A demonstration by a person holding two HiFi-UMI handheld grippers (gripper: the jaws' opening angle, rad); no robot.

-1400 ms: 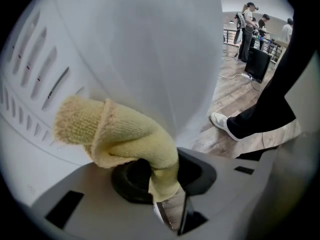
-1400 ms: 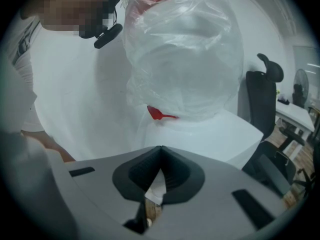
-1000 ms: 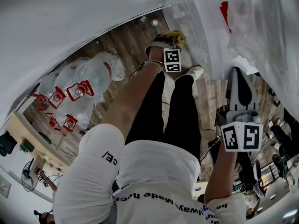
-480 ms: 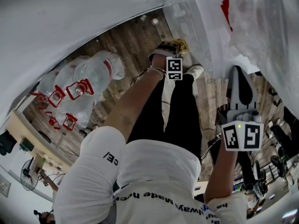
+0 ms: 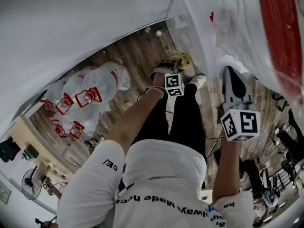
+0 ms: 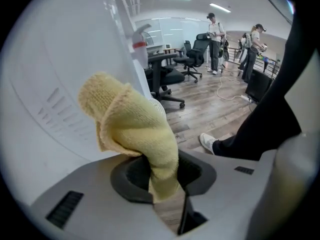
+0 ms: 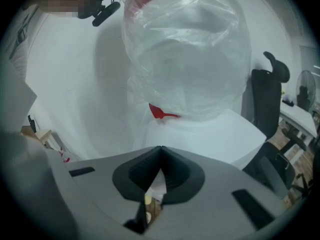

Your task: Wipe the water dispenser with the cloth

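the left gripper is clenching the yellow cloth, whose bunched end is flopping out over the jaws toward the vented white side of the water dispenser. compared with a second ago, the cloth is sitting closer in against that low side panel and the head is leaning further over the machine, so the wiping seems to be getting under way down there. whether the cloth is actually touching the panel i cannot quite tell.

the right gripper is hanging pressed shut on nothing, pointing at the dispenser's top and its plastic-wrapped bottle.

the person's own shoe is standing just beside the base, possibly crowding the stroke. bagged jugs are lying on the wood floor, and office chairs and people are well apart.
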